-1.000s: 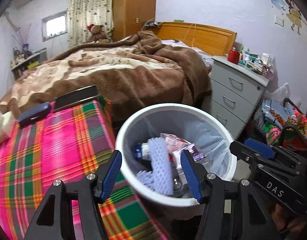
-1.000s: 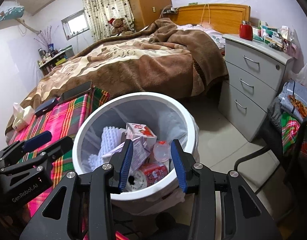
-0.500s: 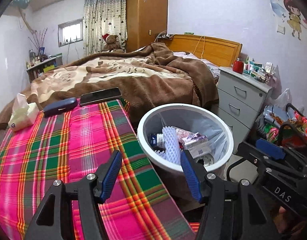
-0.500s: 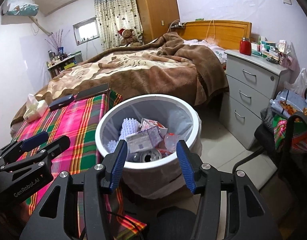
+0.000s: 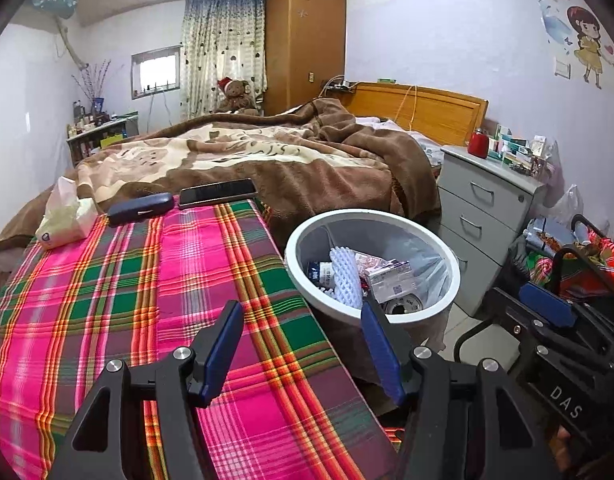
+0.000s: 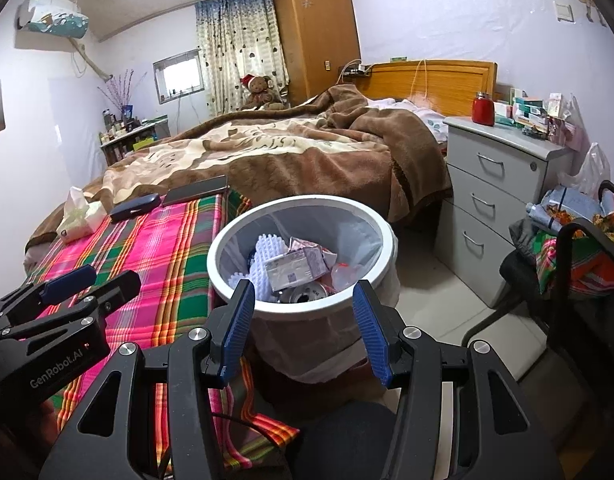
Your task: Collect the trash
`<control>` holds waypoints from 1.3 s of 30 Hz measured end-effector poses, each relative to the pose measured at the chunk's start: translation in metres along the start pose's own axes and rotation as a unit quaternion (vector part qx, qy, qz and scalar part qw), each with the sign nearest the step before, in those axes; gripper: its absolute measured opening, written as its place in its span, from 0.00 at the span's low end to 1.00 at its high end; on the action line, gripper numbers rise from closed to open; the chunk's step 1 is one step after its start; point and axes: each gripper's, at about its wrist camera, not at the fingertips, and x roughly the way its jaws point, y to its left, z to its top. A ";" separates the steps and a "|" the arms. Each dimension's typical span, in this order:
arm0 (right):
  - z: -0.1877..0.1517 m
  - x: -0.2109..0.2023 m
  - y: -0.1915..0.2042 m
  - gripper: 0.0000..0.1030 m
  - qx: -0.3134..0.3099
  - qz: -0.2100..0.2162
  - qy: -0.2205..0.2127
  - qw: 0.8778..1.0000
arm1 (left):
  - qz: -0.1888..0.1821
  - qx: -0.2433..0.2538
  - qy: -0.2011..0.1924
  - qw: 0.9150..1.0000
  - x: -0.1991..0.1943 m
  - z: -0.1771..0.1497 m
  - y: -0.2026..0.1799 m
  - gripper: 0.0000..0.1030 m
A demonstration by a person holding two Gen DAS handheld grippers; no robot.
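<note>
Fingers of the left gripper [image 5: 303,342] are held apart with nothing between them, above the plaid cloth [image 5: 147,280]; those of the right gripper [image 6: 303,330] are likewise spread and empty, before the white bin [image 6: 303,248]; trash is seen inside the bin: a foam net [image 6: 265,268], a carton [image 6: 293,270], a can [image 6: 307,294]; a phone [image 5: 217,193], a dark case [image 5: 140,208] and a tissue pack [image 5: 65,216] are laid at the cloth's far end.

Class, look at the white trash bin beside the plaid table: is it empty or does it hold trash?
It holds trash. The white trash bin contains a carton, a can and white foam netting.
</note>
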 end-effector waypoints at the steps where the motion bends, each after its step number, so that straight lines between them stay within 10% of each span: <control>1: -0.001 -0.001 -0.001 0.51 0.000 0.004 -0.001 1.000 | 0.001 -0.002 -0.001 1.000 -0.001 -0.001 0.001 0.59; 39: -0.006 -0.011 -0.001 0.51 0.005 0.008 -0.006 1.000 | 0.004 -0.007 0.002 1.000 -0.009 -0.010 0.000 0.59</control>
